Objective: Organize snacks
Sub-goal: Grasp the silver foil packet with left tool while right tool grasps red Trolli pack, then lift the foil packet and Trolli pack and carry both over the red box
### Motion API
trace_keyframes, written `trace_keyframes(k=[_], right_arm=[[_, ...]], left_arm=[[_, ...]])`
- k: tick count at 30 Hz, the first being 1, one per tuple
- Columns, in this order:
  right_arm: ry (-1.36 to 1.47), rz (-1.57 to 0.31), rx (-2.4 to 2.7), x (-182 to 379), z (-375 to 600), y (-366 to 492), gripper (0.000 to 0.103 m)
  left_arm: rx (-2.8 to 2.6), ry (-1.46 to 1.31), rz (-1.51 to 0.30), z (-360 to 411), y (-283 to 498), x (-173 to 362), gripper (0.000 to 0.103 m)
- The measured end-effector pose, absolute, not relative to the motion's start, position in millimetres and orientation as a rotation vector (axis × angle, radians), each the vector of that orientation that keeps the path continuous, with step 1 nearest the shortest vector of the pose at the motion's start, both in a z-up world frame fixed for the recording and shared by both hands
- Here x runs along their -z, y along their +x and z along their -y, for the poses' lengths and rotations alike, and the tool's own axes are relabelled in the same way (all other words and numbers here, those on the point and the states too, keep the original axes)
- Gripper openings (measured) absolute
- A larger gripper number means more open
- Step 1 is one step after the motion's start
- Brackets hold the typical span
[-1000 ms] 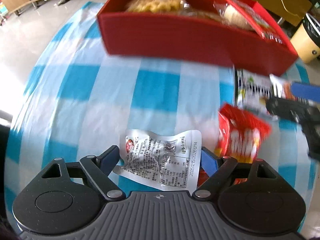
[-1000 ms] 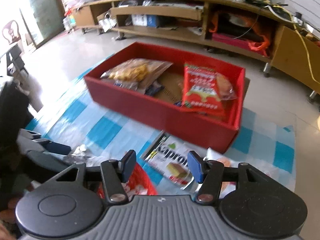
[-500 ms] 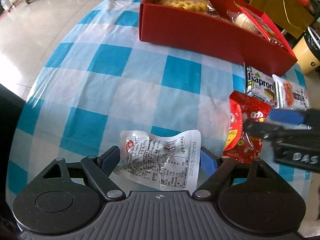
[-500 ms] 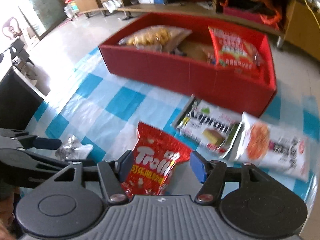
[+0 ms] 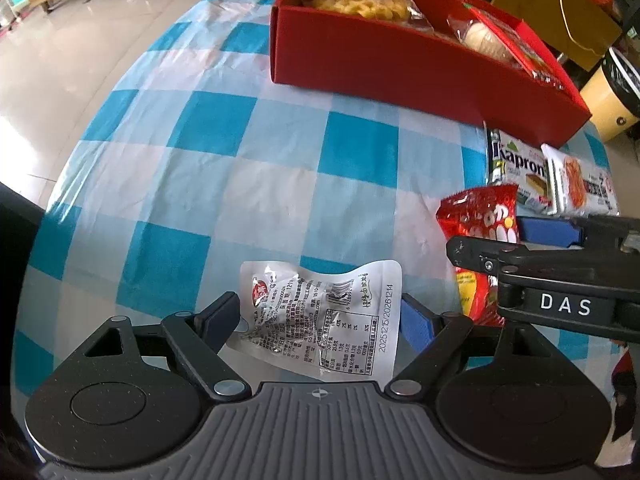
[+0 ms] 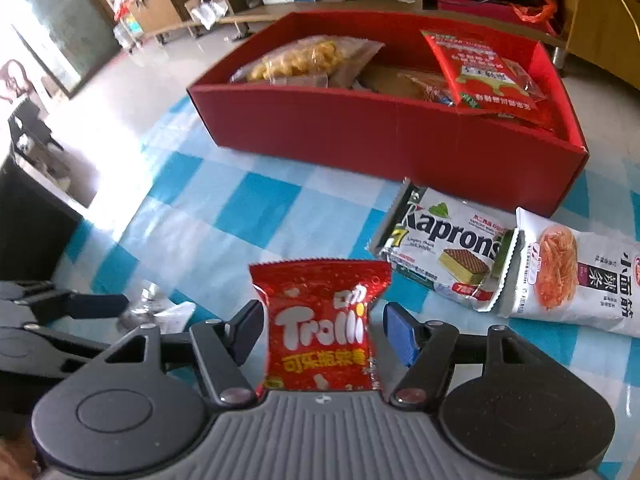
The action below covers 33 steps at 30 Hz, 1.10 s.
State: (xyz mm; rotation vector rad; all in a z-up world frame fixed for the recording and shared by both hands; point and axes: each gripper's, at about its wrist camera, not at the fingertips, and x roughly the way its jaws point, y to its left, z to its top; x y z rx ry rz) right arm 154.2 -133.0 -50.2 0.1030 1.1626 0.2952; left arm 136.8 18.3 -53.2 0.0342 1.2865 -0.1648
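Room w/ pale tile floor; wooden shelving (image 6: 320, 4) along the far wall. Blue-and-white checked cloth (image 5: 248, 168) covers the table.

Left claw (image 5: 320, 320): jaws spread wide, a silver pouch (image 5: 320, 320) lying flat on the cloth between them, print side up. Left finger (image 5: 218, 318) sits right at the pouch's left edge, right finger at its right edge; can't tell if either actually presses. Pouch looks uncompressed.

Right claw (image 6: 322, 338): jaws spread, a red Trolli bag (image 6: 320, 328) standing up between them. Left finger (image 6: 250, 330) at the bag's edge, right finger apart from it w/ a visible gap. Not pinching. From the left cam the right claw (image 5: 516, 240) shows at the right side, over the Trolli bag (image 5: 478, 220), just right of the pouch.

Red box (image 6: 384, 136) at the far side of the cloth, open top. Inside: clear bag of yellow curls (image 6: 300, 60) at left, brown wrapped item (image 6: 408, 84) mid, red packet (image 6: 480, 72) leaning at right.

On the cloth just near the box's right end: Kaprons wafer pack (image 6: 444, 244), and touching its right side a white noodle-snack pack (image 6: 576, 276). Both right of the Trolli bag.
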Motion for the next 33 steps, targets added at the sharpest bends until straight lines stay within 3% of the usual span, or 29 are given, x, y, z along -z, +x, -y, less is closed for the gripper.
trace_keyframes(k=[7,10,13,33], right_arm=[[-0.053,-1.137,-0.323,56.9,120.4,143.7,0.063],[-0.111,-1.121,-0.327,54.7,114.9,137.6,0.049],[-0.102,-1.121,-0.317,54.2,117.6,132.0,0.047],[-0.021,-1.102,-0.222,36.4,137.8,72.9,0.046]], left_arm=[[0.149,0.085,-1.280,-15.3,136.3,60.5,0.088],[0.141,0.113,-1.271,-12.6,135.4,63.0,0.089],[0.140,0.150,-1.255,-8.7,131.0,63.2,0.088],[0.188,0.174,-1.222,4.2,101.9,51.4,0.088]])
